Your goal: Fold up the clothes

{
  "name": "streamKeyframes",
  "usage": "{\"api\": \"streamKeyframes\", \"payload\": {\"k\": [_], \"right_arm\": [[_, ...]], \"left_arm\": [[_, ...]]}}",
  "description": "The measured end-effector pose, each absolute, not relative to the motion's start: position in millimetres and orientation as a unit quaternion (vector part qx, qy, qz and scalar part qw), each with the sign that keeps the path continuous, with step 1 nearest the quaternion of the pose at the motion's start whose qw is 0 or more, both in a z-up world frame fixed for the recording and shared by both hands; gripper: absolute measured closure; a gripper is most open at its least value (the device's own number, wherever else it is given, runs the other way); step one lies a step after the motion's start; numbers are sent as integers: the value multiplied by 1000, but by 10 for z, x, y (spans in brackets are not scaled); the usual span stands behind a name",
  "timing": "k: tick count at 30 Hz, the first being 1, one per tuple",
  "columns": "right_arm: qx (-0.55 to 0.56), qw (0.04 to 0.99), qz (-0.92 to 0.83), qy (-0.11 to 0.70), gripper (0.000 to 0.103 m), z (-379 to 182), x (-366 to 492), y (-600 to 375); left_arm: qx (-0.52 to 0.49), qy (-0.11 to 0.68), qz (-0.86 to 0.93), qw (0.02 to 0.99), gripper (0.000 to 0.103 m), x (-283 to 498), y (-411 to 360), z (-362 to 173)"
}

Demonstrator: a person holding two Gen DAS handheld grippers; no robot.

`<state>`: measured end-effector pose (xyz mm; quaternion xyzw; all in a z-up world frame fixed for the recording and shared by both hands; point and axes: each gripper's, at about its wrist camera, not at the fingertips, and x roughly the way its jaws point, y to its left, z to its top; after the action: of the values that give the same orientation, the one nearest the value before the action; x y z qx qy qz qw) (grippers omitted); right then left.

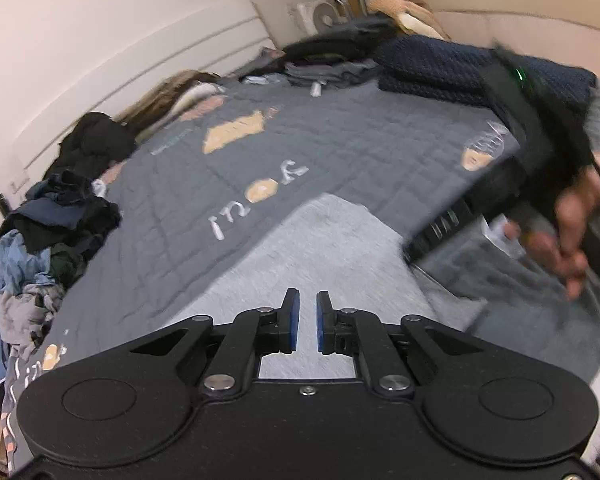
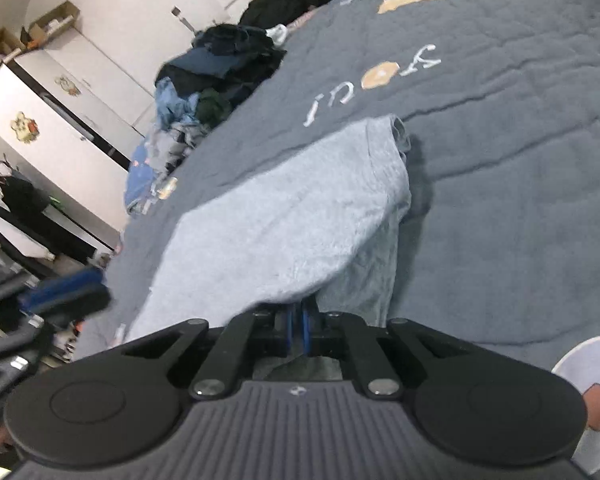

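Note:
A light grey garment [image 2: 292,216] lies on the grey quilted bedspread [image 2: 500,168]. In the right wrist view my right gripper [image 2: 299,322] is shut on the garment's near edge, and the cloth rises from the pads and drapes away across the bed. In the left wrist view my left gripper [image 1: 308,320] hovers over the same grey garment [image 1: 320,248], its blue pads [image 1: 293,322] a little apart with nothing between them. A hand holds the blurred right gripper [image 1: 440,232] at the right of that view. The left gripper [image 2: 66,292] shows as a blur at the left edge.
A heap of unfolded dark and blue clothes [image 1: 52,232] sits at the bed's left side. Folded navy items [image 1: 440,68] are stacked at the far end, near a small fan [image 1: 324,16]. White cupboards [image 2: 60,120] stand beyond the bed's edge.

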<state>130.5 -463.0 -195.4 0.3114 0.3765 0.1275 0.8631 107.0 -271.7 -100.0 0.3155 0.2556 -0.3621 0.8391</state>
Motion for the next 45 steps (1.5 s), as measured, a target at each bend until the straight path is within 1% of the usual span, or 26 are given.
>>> {"api": "streamKeyframes", "payload": {"k": [1,2,3,4,5,9,10,11,12,14,18,22,24,28,32,34,36,37,38,39,41,45], "right_arm": [[311,865,131,372,98,-1926,1289,-4642],[311,866,133,368,98,-1903,1278,-4652],[311,866,133,368,98,-1900,1280,-4655],[311,866,132,369,98,-1907,1287,-4651],[310,865,131,371,98,-1913,1294,-4645],[295,868,133,377,98,-1894,1298,-4611],[292,868,134,379,98,-1884,1291,-4610],[287,869,134,381,98,-1869,1270,-4614],[282,870,135,383,98,-1851,1243,-4624],[270,871,139,386,98,-1811,1184,-4646],[244,879,147,383,99,-1675,1010,-4685],[190,886,144,398,100,-1647,929,-4659],[169,882,133,419,100,-1729,953,-4643],[160,875,98,446,98,-1869,1028,-4668],[197,885,94,412,96,-1730,977,-4828],[228,884,95,398,95,-1701,965,-4918],[267,874,107,393,95,-1726,971,-4974],[284,867,116,393,94,-1744,979,-4974],[298,861,126,393,90,-1756,990,-4959],[307,856,132,393,87,-1769,1001,-4939],[305,857,129,395,69,-1795,1030,-4879],[299,858,121,400,68,-1848,1087,-4759]], "left_arm": [[325,258,-373,829,89,1011,-2735,-1034],[334,256,-381,823,76,943,-2753,-1077],[342,255,-389,816,69,876,-2771,-1119],[346,256,-396,811,59,825,-2791,-1169],[350,257,-403,806,55,775,-2811,-1218],[370,255,-398,800,56,695,-2905,-1432],[378,254,-394,798,71,703,-2932,-1485],[379,259,-391,798,96,740,-2947,-1514],[369,268,-388,801,96,792,-2920,-1506],[331,270,-391,815,96,884,-2842,-1398],[292,257,-377,840,96,1020,-2725,-1157],[254,253,-370,857,97,1116,-2670,-975],[234,253,-371,862,97,1127,-2657,-910],[245,268,-390,846,96,1024,-2772,-1021],[288,303,-401,815,95,863,-2908,-1363],[309,303,-410,803,94,743,-2928,-1462],[298,305,-422,800,89,655,-2889,-1467],[292,307,-424,801,79,635,-2865,-1453],[287,304,-425,803,67,612,-2828,-1428],[285,296,-422,808,63,589,-2784,-1400],[278,286,-412,819,61,561,-2688,-1333],[214,280,-383,854,62,691,-2449,-1179]]}}
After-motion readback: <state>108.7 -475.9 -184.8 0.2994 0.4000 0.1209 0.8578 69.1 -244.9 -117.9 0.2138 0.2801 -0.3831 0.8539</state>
